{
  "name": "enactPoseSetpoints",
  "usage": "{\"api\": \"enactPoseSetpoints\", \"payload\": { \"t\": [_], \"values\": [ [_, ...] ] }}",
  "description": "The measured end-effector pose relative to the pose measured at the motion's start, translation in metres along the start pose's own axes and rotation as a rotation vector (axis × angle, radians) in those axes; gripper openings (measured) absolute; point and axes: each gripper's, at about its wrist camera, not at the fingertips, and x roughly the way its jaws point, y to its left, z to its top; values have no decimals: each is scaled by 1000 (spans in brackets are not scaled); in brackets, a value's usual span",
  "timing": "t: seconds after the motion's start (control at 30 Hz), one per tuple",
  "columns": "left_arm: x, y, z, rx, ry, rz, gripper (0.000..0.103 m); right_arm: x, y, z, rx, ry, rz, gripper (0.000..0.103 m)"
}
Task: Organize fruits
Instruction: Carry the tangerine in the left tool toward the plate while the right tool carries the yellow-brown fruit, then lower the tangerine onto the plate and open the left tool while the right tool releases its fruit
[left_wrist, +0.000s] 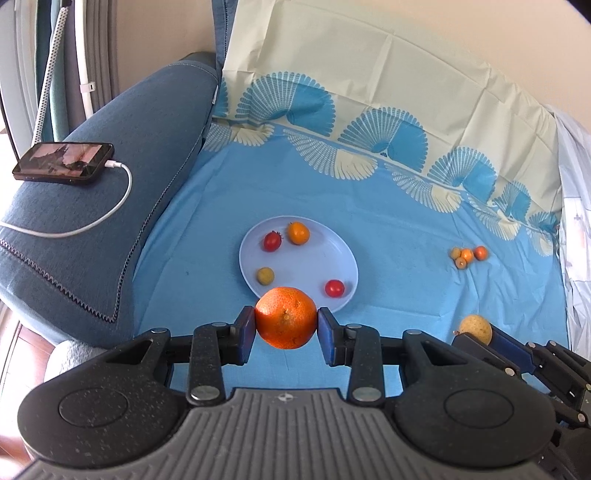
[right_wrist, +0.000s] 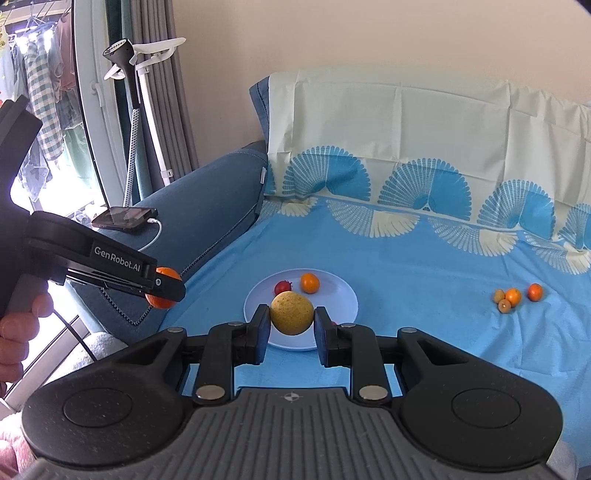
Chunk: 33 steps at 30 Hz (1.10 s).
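Above the plate (left_wrist: 255, 266): my left tongs (left_wrist: 286, 319) clamp an orange (left_wrist: 286, 317), right tongs (right_wrist: 291, 314) a yellow fruit (right_wrist: 291, 312). Step, I judge: delivery; next, lower and release.

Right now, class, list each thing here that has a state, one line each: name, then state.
Left gripper: shut on orange, held off the plate.
Right gripper: shut on yellow fruit.
Plate: holds four small fruits.
Phone: screen lit, cable plugged in.
Loose fruits: clustered on sheet.
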Motion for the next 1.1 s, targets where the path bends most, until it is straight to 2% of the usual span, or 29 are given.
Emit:
{"api": "enactPoseSetpoints", "payload": {
  "t": [0.27, 0.53, 0.87, 1.1],
  "values": [
    [29, 4, 30, -10, 0, 13, 40, 44, -4, 13, 28, 43, 12, 27],
    [87, 2, 56, -9, 41, 25, 40, 102, -19, 17, 34, 100, -1, 27],
    [176, -2, 65, 14, 131, 60, 40, 195, -37, -5, 35, 246, -18, 27],
    [229, 1, 63, 25, 201, 106, 40, 240, -43, -13, 41, 307, -21, 27]
  ]
}}
